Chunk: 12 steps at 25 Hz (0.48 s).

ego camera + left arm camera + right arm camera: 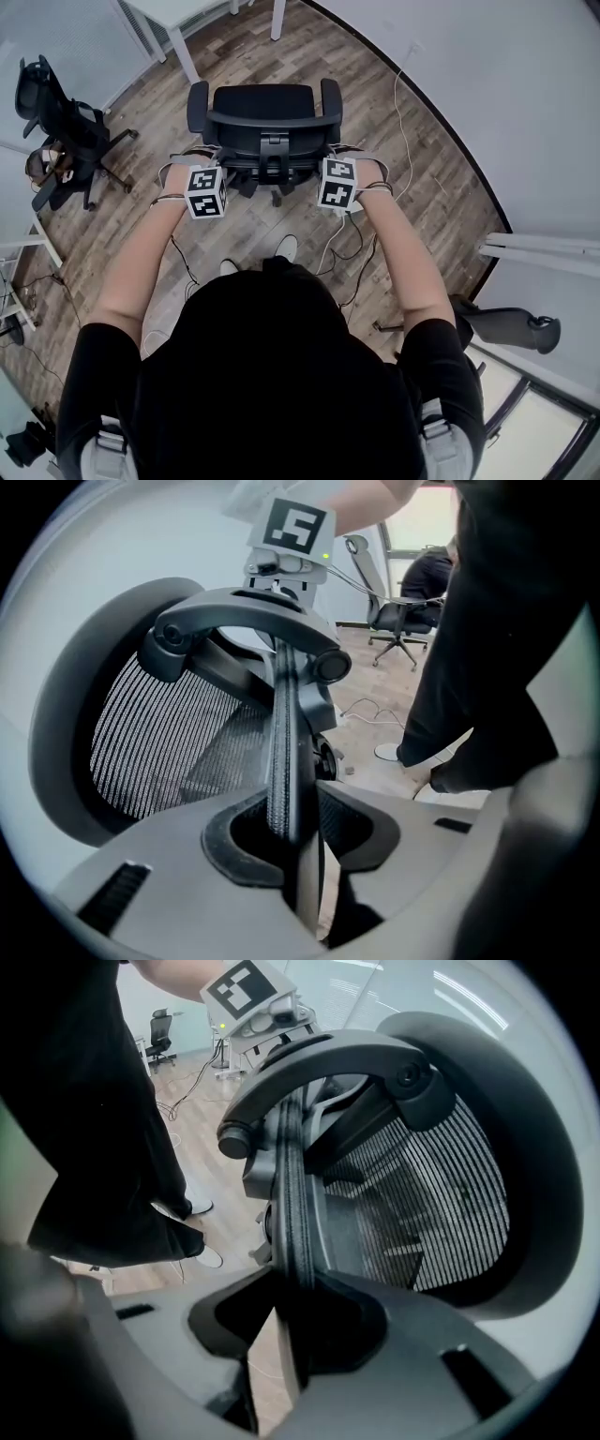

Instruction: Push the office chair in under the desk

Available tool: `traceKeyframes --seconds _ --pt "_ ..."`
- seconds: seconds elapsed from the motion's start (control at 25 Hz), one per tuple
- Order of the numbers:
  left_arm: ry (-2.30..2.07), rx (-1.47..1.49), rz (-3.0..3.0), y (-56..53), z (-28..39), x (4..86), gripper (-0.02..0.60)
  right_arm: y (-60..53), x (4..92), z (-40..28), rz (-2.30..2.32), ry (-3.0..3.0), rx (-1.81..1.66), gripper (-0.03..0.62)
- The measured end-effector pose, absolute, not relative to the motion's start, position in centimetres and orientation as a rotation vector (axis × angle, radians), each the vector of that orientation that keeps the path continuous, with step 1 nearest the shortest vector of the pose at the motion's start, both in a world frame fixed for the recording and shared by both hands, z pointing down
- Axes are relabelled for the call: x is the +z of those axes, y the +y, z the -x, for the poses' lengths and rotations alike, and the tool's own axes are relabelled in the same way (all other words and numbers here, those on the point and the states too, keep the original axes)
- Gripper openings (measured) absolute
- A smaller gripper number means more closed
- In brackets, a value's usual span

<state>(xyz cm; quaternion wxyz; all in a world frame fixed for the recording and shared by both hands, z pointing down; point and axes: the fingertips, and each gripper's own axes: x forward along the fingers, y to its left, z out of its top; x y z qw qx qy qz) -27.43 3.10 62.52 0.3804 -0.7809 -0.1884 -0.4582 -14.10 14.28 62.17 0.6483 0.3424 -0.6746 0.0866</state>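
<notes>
Office chair (pixel 265 103) is sitting on the wood floor (pixel 422 178) right in front of us, with its seat pointing at the white desk (pixel 173 11) and not tucked under it yet. We're holding the top edge of its backrest (pixel 281 714) with both tools. The left gripper (pixel 292 841) and right gripper (pixel 292 1321) are each clamping that mesh rim, one toward each end.

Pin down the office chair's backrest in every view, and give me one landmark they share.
Head view: backrest at top centre, seen from above.
Left gripper view: backrest at centre, edge-on, clamped in the left gripper; its mesh is at left.
Right gripper view: backrest at centre, edge-on, clamped in the right gripper; its mesh is at right.
Shared landmark: the person's white shoes.
</notes>
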Motion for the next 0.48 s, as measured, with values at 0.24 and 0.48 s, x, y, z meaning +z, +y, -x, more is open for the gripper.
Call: traceKeyframes --seconds 0.24,0.48 --pt "-0.468 -1.186 1.994 1.7 26.0 62.7 0.097 12.9 62.2 12.7 -0.793 -1.536 0.173 0.109" --pt "-0.449 -1.195 1.998 0.2 24.3 62.8 0.097 11.4 62.3 10.9 -0.785 -1.539 0.170 0.109"
